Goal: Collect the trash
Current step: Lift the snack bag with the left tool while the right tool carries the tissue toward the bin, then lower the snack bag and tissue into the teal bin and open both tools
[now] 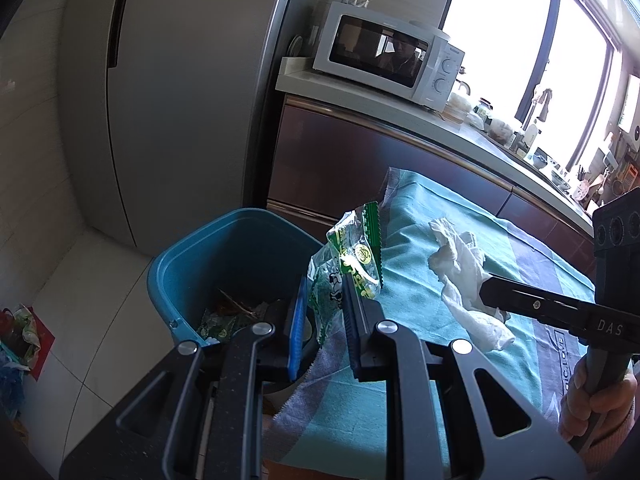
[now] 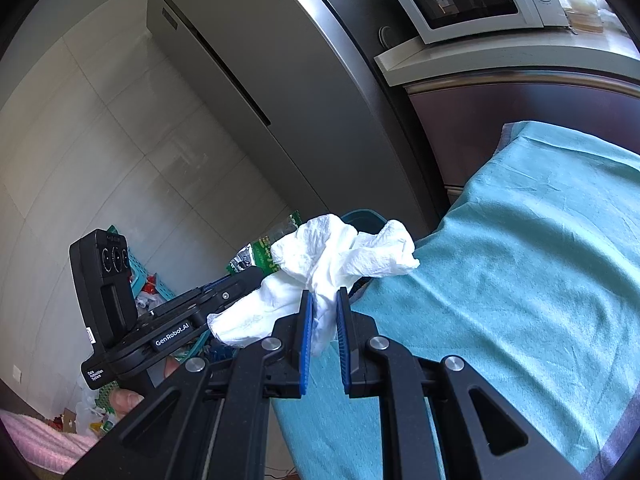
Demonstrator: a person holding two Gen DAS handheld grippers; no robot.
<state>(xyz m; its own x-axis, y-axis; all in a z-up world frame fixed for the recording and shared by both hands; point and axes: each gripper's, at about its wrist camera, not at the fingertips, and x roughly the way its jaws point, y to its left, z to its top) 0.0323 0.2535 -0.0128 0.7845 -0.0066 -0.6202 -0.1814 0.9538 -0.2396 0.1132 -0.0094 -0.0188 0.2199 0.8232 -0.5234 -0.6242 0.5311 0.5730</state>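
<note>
My left gripper [image 1: 325, 292] is shut on a green snack wrapper [image 1: 352, 256] and holds it at the table's edge, just right of a blue trash bin [image 1: 192, 264] that has some scraps at its bottom. My right gripper [image 2: 323, 300] is shut on a crumpled white tissue [image 2: 332, 252] and holds it above the teal tablecloth [image 2: 520, 260]. The tissue also shows in the left wrist view [image 1: 464, 276], with the right gripper's fingers [image 1: 520, 300] on it. The left gripper body [image 2: 168, 320] and the wrapper [image 2: 264, 252] show left of the tissue in the right wrist view.
A grey fridge [image 1: 180, 100] stands behind the bin. A white microwave [image 1: 392, 56] sits on the cluttered counter [image 1: 500, 148] beyond the table. Loose bags and a basket lie on the floor at the left [image 1: 16, 336].
</note>
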